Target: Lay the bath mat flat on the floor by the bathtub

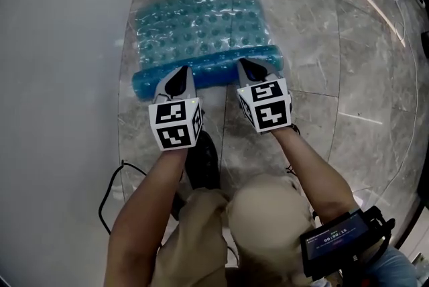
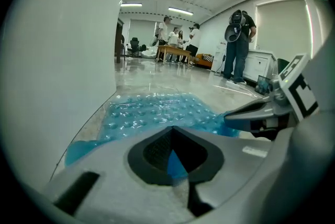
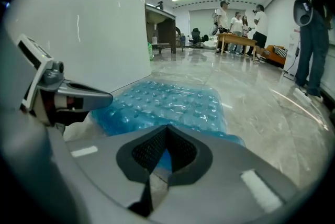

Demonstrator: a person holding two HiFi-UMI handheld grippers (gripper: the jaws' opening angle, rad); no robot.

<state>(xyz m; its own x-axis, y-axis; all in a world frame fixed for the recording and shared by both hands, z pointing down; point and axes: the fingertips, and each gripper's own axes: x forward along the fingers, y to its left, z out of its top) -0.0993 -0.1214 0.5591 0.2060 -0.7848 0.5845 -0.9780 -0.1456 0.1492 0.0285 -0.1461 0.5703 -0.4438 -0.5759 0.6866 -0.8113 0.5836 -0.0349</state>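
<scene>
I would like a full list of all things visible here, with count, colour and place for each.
mat: one, blue, on the floor beside the tub, near edge rolled or folded
tub: one, white, left of the mat
floor: one, grey marble tiles
cable: one, black, on the floor by the tub
table: one, brown, far back
people: several, around the table
screen: one, black, low right
left gripper: one, grey, shut on the mat's near edge
right gripper: one, grey, shut on that edge
arms: two, bare, behind the grippers
</scene>
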